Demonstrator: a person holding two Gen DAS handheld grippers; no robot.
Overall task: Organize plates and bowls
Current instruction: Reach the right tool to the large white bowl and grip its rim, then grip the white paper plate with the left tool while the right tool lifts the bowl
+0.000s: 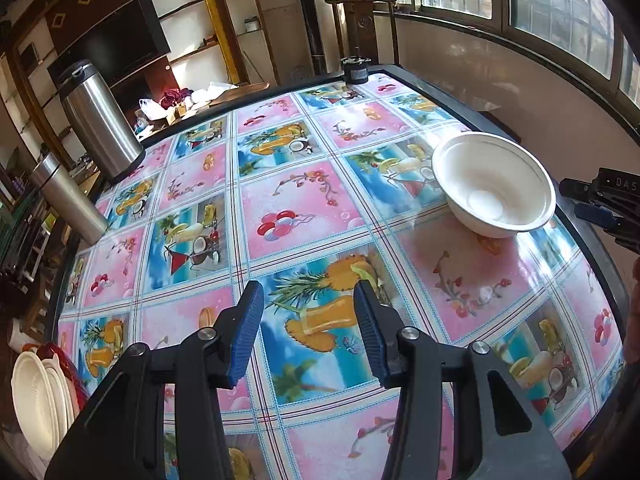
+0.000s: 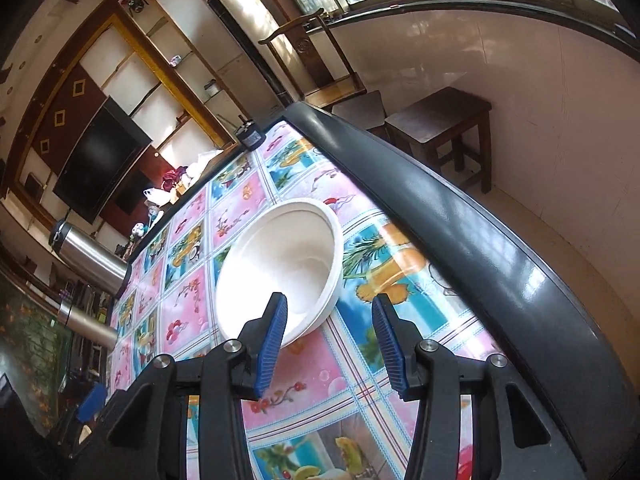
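Right gripper (image 2: 328, 344) part-open, empty, white bowl (image 2: 280, 268) rim at 11 o'clock; straddle rim squarely before closing; left gripper (image 1: 310, 332) part-open, idle.

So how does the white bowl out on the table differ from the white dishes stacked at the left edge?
The white bowl sits alone, upright and mouth-up on the tablecloth; the stacked white dishes stand on edge, nested together. The bowl is deep with steep walls; the front stacked dish looks shallower, with a ribbed inside. The bowl lies just ahead of the open right gripper; the stack lies off to the side of the open left gripper. Both look plain white.
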